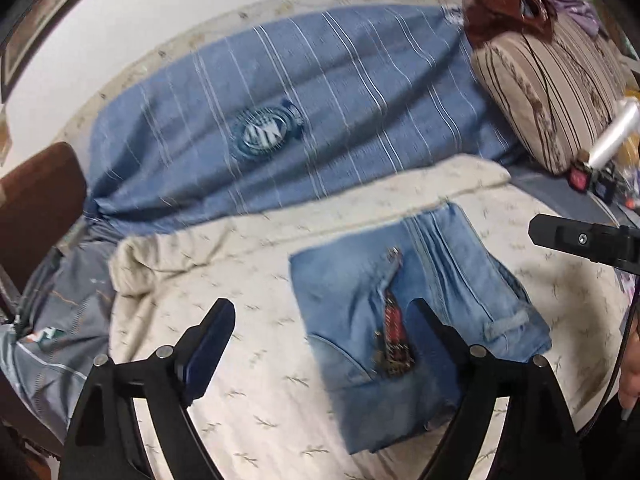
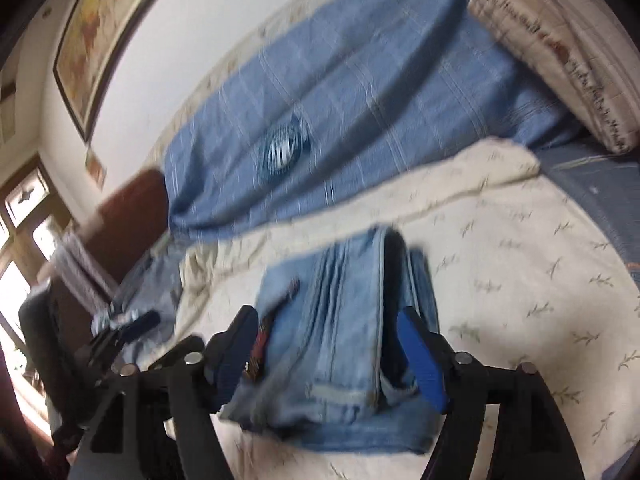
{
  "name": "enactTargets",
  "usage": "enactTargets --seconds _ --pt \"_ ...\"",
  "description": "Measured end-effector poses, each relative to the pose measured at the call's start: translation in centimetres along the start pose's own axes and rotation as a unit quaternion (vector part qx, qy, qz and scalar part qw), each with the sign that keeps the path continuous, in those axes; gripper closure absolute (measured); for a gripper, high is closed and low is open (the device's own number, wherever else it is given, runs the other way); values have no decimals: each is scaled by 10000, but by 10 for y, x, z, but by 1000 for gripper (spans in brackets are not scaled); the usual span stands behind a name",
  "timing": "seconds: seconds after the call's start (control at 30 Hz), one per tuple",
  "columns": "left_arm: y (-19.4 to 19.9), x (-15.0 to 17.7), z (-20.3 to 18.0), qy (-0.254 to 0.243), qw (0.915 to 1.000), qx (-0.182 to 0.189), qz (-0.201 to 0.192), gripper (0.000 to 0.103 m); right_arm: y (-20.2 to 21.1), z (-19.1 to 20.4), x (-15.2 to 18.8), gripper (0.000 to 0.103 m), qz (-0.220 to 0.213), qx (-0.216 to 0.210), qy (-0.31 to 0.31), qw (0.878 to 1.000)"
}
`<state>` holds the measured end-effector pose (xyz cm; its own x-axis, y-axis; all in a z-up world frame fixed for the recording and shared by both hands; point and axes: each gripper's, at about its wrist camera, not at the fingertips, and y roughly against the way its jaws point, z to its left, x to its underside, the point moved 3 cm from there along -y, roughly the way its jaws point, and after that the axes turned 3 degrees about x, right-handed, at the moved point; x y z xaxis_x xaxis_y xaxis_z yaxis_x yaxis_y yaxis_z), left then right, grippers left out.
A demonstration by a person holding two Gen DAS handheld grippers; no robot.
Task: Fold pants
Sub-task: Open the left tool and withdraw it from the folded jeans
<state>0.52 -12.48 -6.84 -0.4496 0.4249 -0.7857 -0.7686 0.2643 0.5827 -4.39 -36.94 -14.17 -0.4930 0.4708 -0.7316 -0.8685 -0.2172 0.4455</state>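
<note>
One pair of light blue jeans (image 1: 412, 308) is lying folded into a compact bundle on a cream sheet (image 1: 248, 360) spread over the bed, and the fold appears close to finished. The left gripper (image 1: 320, 344) is hanging above the sheet with its jaws spread wide and nothing between them, one finger over bare sheet and the other over the denim, likely placed to press or square the bundle's edge. The right gripper (image 2: 328, 344) is also standing wide open, its two blue pads (image 2: 424, 364) straddling the waistband end of the jeans without visibly closing on the cloth; whether they are touching it cannot be told through the blur. Beyond the bundle, one blue striped cover (image 1: 304, 112) is stretching across the mattress, and one striped pillow (image 1: 548, 100) is resting at the far right corner, both well apart from the work, leaving a flat area for folding.
</note>
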Motion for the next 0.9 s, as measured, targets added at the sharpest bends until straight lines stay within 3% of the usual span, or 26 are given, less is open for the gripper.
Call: enactTargets --seconds 0.43,0.9 --pt "12 -1 13 87 9997 -133 -182 10 -14 4 -6 28 134 47 -72 9999" --pt "-31 18 30 480 9976 -149 475 10 -8 -22 -4 28 257 335 -281 9987"
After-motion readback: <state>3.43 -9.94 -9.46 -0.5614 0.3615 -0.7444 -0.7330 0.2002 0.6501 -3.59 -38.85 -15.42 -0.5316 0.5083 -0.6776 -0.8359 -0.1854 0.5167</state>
